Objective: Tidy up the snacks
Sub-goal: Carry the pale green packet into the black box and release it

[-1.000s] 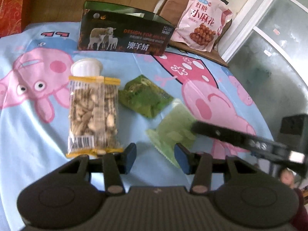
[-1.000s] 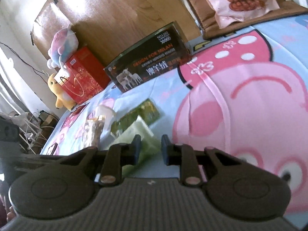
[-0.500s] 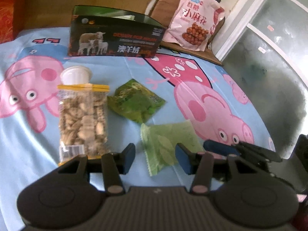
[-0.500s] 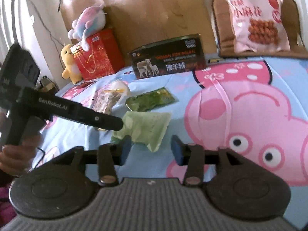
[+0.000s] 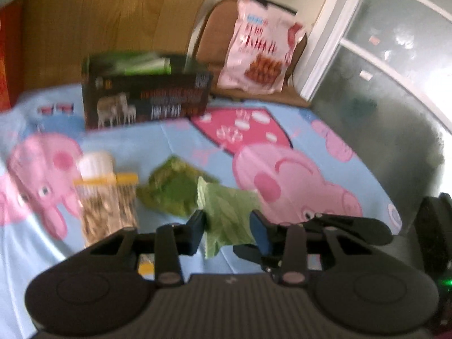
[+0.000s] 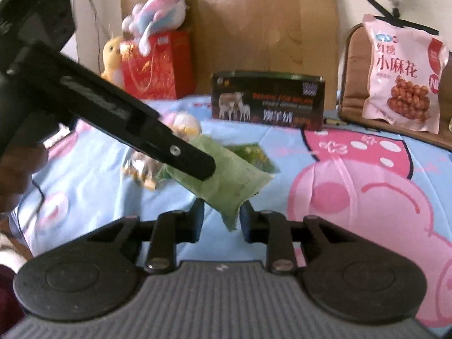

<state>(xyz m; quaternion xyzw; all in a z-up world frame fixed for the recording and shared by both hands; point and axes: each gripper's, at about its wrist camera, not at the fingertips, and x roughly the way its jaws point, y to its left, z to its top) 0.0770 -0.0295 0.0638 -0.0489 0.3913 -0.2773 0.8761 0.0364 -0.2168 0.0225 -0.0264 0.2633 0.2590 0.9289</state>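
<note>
A light green snack packet (image 5: 226, 212) hangs tilted above the cartoon tablecloth (image 5: 282, 175). My left gripper (image 5: 227, 233) has it between its closing jaws, and both pads touch its sides. In the right wrist view one left finger (image 6: 180, 155) lies across the packet (image 6: 226, 180). The packet's lower corner sits between the closing jaws of my right gripper (image 6: 221, 220), which touch it. On the cloth lie a dark green packet (image 5: 169, 192), a clear nut packet with yellow trim (image 5: 110, 209) and a white cup (image 5: 96, 163).
An open dark box with sheep on it (image 6: 268, 101) stands at the back of the table. A pink snack bag (image 6: 404, 76) leans on a chair behind it. A red gift bag (image 6: 158, 65) and plush toys sit at the back left. A glass door is at the right.
The light green packet has come up off the cloth and now hangs tilted between both grippers. The right gripper opened, rolled level and closed in again. The left gripper rose.
</note>
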